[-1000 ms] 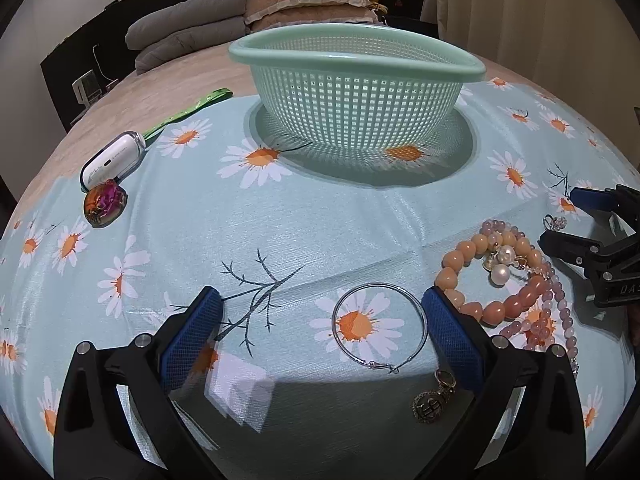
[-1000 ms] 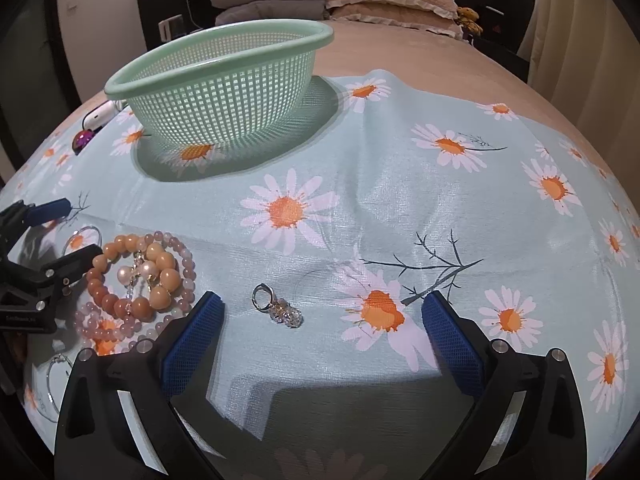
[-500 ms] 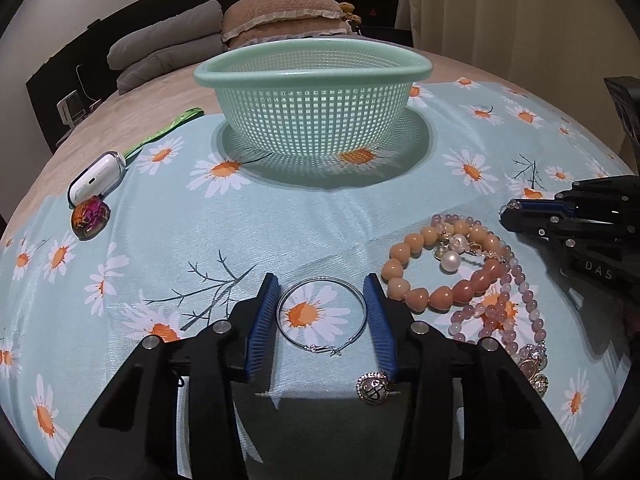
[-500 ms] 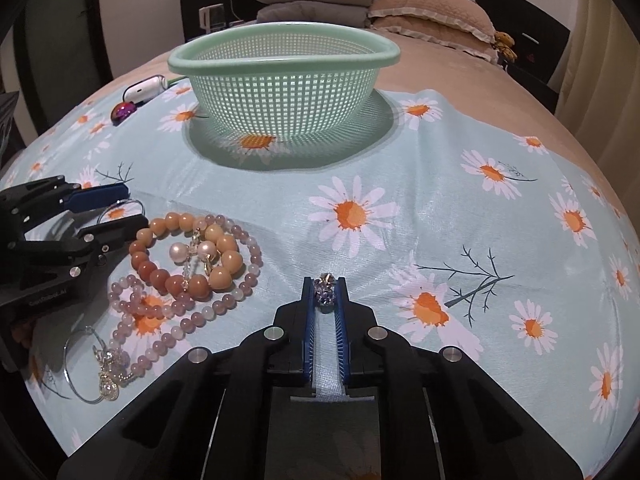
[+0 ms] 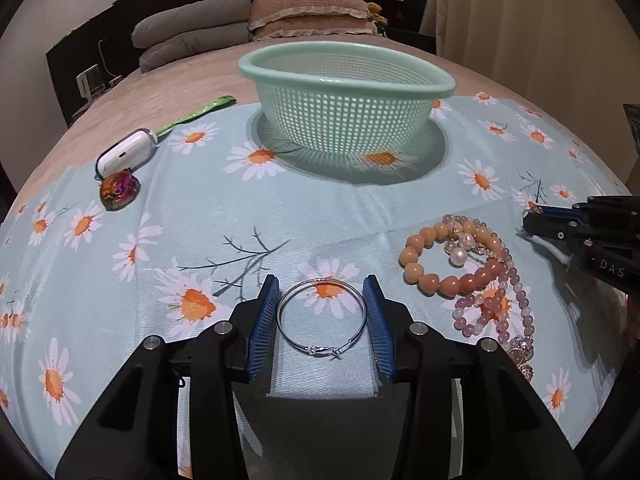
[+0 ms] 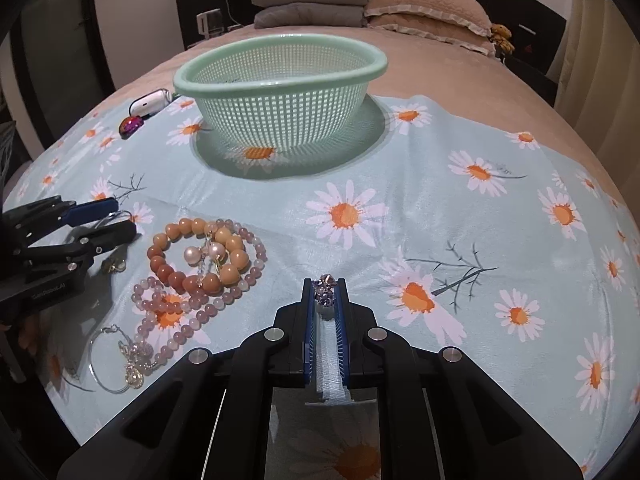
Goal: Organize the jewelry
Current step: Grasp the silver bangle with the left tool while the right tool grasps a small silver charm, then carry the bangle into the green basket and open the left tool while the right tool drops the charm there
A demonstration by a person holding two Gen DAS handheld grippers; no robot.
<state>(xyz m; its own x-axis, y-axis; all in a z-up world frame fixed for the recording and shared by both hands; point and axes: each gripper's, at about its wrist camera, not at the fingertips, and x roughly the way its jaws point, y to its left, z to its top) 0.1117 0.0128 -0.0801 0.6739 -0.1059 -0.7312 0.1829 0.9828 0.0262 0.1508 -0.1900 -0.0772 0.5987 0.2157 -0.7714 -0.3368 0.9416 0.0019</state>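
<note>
My left gripper (image 5: 322, 300) is shut on a silver hoop earring (image 5: 320, 318), its blue pads touching both sides of the ring, just above the daisy cloth. My right gripper (image 6: 326, 288) is shut on a small crystal earring (image 6: 325, 290) held at its fingertips. A green mesh basket (image 5: 344, 108) stands at the back centre and looks empty; it also shows in the right wrist view (image 6: 280, 96). An orange bead bracelet (image 5: 444, 256), pearl earrings (image 5: 458, 254) and a pink bead strand (image 5: 496, 300) lie between the grippers.
A white case (image 5: 126, 154) with a green strap and a purple heart pendant (image 5: 119, 190) lie at the far left. Another hoop with crystal charms (image 6: 120, 356) lies near the cloth's front left edge. Pillows and a headboard are behind.
Both grippers closed from wide open: the left onto the silver hoop, the right onto the crystal earring. Both have lifted slightly and the basket appears nearer.
</note>
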